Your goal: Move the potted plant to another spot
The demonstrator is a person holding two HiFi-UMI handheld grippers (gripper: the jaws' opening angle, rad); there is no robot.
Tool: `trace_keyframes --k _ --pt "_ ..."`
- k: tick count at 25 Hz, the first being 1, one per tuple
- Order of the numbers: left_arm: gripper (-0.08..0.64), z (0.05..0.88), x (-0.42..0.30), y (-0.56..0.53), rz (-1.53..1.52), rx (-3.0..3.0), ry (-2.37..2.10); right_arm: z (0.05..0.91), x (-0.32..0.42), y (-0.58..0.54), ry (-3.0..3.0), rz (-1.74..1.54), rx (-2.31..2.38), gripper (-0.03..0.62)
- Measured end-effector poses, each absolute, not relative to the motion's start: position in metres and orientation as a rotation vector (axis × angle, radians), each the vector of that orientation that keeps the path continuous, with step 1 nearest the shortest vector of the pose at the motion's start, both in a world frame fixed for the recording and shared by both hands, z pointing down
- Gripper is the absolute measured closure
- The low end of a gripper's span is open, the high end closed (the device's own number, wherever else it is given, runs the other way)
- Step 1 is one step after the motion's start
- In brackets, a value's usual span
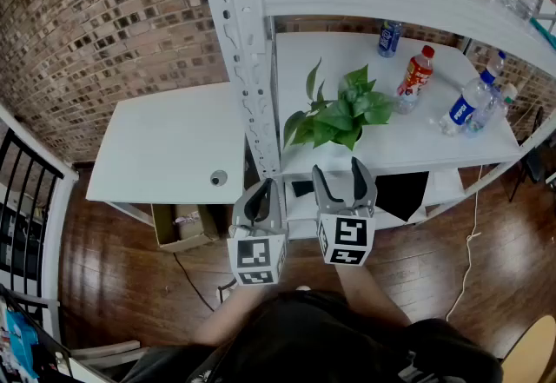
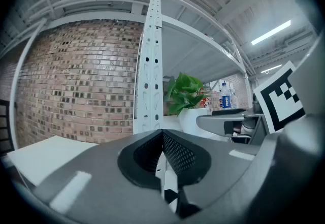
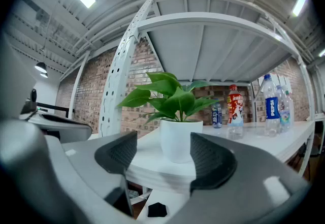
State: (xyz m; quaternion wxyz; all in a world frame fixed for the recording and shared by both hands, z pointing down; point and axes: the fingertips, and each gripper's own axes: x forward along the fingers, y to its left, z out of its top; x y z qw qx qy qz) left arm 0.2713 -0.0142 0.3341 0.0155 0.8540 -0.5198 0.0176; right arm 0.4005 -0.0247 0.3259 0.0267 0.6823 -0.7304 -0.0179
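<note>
The potted plant (image 1: 337, 109), green broad leaves in a white pot (image 3: 177, 139), stands near the front edge of the white shelf (image 1: 434, 142). My right gripper (image 1: 340, 174) is level and open just in front of it. In the right gripper view the pot shows in the gap between the jaws (image 3: 162, 159), but farther off, with the pads clear of it. My left gripper (image 1: 261, 196) is beside the shelf's upright post, shut with nothing in it (image 2: 161, 153). The left gripper view shows the plant (image 2: 184, 93) to the right of the post.
The perforated white post (image 1: 247, 69) stands just left of the plant. Behind and right of it are a red bottle (image 1: 416, 75), a small blue bottle (image 1: 389, 38) and clear water bottles (image 1: 469, 103). A low white table (image 1: 165, 147) lies left, with a cardboard box (image 1: 185, 226) under it.
</note>
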Motion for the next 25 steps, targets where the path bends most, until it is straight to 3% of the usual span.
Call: trace_keyframes --k 3,10,21,25 --pt "0.543 0.336 0.269 -0.017 0.066 2.651 -1.633 0.325 0.408 -0.034 -2.236 -0.045 2.131 0.184" --pt "0.543 0.338 0.269 -0.023 0.060 2.629 -1.631 0.322 0.426 -0.067 -2.197 -0.005 2.138 0.094" --pt "0.543 0.340 0.257 -0.033 0.059 2.582 -1.684 0.324 0.429 -0.102 -2.189 0.050 2.054 0.067" --pt "0.543 0.345 0.256 -0.034 0.064 2.568 -1.689 0.324 0.432 -0.103 -2.182 0.036 2.070 0.112"
